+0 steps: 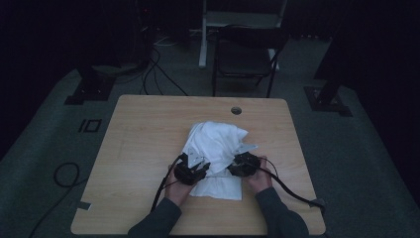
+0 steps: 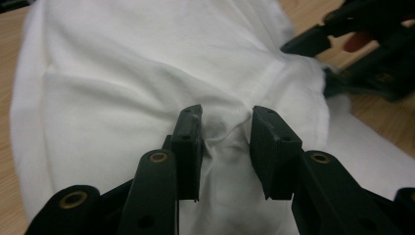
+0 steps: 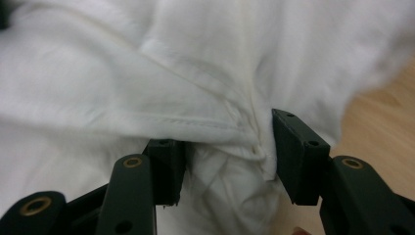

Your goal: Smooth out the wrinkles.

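A wooden counter [image 1: 148,129] carries a white cloth [image 1: 215,141], bunched just ahead of and under both tongs. Both forearms reach in side by side, hands low. Left tongs [image 2: 225,122] stand part-open astride a raised fold. Right tongs [image 3: 222,134] stand wider, a hemmed edge between them, not clamped.

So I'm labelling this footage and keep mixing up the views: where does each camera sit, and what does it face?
High view: above the person's side, looking forward and down on the light wooden table; forearms, hands, both tongs show.
Left gripper view: rides the left tongs, facing the crumpled white cloth; its black jaws and the other tongs show.
Right gripper view: rides the right tongs, facing the cloth's hem; own jaws show.
Shared: all three show the white cloth.
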The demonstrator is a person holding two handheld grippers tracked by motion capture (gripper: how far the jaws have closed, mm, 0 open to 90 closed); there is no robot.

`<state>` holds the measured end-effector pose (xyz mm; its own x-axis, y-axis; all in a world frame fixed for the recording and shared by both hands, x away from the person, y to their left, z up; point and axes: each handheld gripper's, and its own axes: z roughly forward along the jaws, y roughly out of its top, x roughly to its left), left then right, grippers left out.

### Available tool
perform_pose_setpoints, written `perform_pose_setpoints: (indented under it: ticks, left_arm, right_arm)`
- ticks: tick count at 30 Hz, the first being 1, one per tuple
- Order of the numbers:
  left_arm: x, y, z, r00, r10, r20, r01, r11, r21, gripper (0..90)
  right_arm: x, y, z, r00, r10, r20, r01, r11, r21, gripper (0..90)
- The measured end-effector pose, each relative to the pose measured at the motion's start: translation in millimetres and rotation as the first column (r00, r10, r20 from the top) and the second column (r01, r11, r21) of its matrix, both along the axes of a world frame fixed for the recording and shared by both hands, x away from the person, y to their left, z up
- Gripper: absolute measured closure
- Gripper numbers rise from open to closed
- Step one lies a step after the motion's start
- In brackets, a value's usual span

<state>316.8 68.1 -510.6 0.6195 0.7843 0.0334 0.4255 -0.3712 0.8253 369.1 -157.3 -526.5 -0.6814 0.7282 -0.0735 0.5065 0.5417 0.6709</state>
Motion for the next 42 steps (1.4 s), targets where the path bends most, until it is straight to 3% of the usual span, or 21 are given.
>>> perform_pose_setpoints:
  ticks: [2,7,9,10,12,14,16,19,23,24,25,26,27,28,29,32,36,38,40,42]
  left_arm:
    - [1.0,1.1,-1.2,0.9996,0.027,0.01,-0.026,0.9996,-0.009,64.7]
    - [17.8,2.4,-7.7,0.9948,0.092,0.045,-0.092,0.9957,0.011,64.5]
    - [26.0,4.4,-10.1,0.9937,0.104,0.04,-0.104,0.9945,0.001,64.9]
    - [27.7,5.2,-10.0,0.9946,0.096,0.04,-0.096,0.9954,0.003,65.0]
    - [28.3,5.0,-9.7,0.9952,0.085,0.048,-0.086,0.9963,0.012,65.1]
    - [28.0,5.3,-9.8,0.9958,0.075,0.052,-0.077,0.9965,0.032,65.5]
    - [27.8,5.4,-9.7,0.996,0.073,0.051,-0.075,0.9966,0.034,65.7]
    - [28.4,4.6,-10.8,0.9969,0.064,0.047,-0.065,0.9971,0.04,66.3]
    - [26.1,3.5,-13.7,0.9974,0.053,0.048,-0.056,0.9965,0.062,67.4]
    - [25.5,3.7,-14.1,0.9976,0.052,0.046,-0.055,0.9965,0.063,67.9]
    - [24.4,3.8,-15.2,0.9976,0.053,0.045,-0.055,0.9968,0.058,68.4]
    - [23.7,3.9,-16.0,0.9977,0.052,0.044,-0.054,0.9968,0.059,68.8]
    - [22.9,3.3,-17.2,0.9977,0.052,0.042,-0.055,0.997,0.054,69.6]
    - [22.3,2.8,-18.2,0.9978,0.051,0.041,-0.053,0.997,0.056,70.6]
    - [21.6,2.2,-19.3,0.9982,0.048,0.036,-0.05,0.9964,0.068,71.4]
    - [18.8,0.2,-21.7,0.9978,0.047,0.046,-0.051,0.9944,0.092,72.8]
    - [14.1,1.4,-24.0,0.9982,0.043,0.043,-0.046,0.9959,0.078,74.4]
    - [10.6,3.0,-24.6,0.9982,0.042,0.042,-0.045,0.9969,0.064,75.3]
    - [7.3,3.7,-25.3,0.9986,0.032,0.041,-0.035,0.9972,0.067,76.1]
    - [4.8,3.9,-25.4,0.9986,0.027,0.046,-0.031,0.997,0.071,76.0]
  right_arm:
    - [13.6,4.3,-1.8,0.9998,-0.019,-0.005,0.019,0.999,0.04,50.7]
    - [31.5,12.1,-2.8,0.9997,-0.019,-0.015,0.02,0.997,0.072,48.8]
    - [34.7,9.0,3.6,0.9991,0.002,-0.042,0.002,0.996,0.091,42.8]
    - [33.4,4.8,10.2,0.9994,0.008,-0.033,-0.004,0.993,0.118,41.7]
    - [31.2,-5.3,25.8,0.9999,0.012,0.004,-0.013,0.983,0.182,44.2]
    - [35.1,-12.3,38.7,0.9987,-0.013,0.049,0.001,0.974,0.227,55.3]
    - [44.3,-16.3,46.6,0.9971,-0.054,0.054,0.038,0.962,0.27,60.8]
    - [64.7,-12.8,55.0,0.9917,-0.122,0.04,0.104,0.946,0.306,59.5]
    - [85.7,-2.4,60.5,0.9891,-0.141,0.041,0.116,0.922,0.368,55.2]
    - [90.4,0.4,60.8,0.9883,-0.149,0.032,0.127,0.921,0.367,56.5]
    - [94.2,2.2,60.2,0.9894,-0.145,0.01,0.132,0.923,0.36,66.4]
    - [99.4,4.9,58.0,0.9909,-0.133,-0.018,0.132,0.935,0.331,80.9]
    - [102.0,5.8,56.1,0.9891,-0.146,-0.018,0.145,0.946,0.29,88.5]
    - [103.7,4.4,54.5,0.984,-0.178,-0.009,0.174,0.948,0.266,89.3]
    - [105.4,1.9,52.9,0.9805,-0.196,-0.01,0.192,0.946,0.263,89.6]
    - [113.2,-11.3,38.3,0.9558,-0.291,-0.043,0.293,0.929,0.227,89.7]
    - [120.3,-16.7,7.2,0.9404,-0.322,-0.109,0.335,0.931,0.141,89.6]
    - [124.1,-18.9,-9.5,0.9194,-0.362,-0.152,0.381,0.918,0.113,89.6]
    - [123.2,-22.3,-14.6,0.9076,-0.388,-0.161,0.409,0.903,0.134,89.4]
    - [119.6,-22.9,-12.3,0.9048,-0.403,-0.138,0.418,0.902,0.11,89.0]
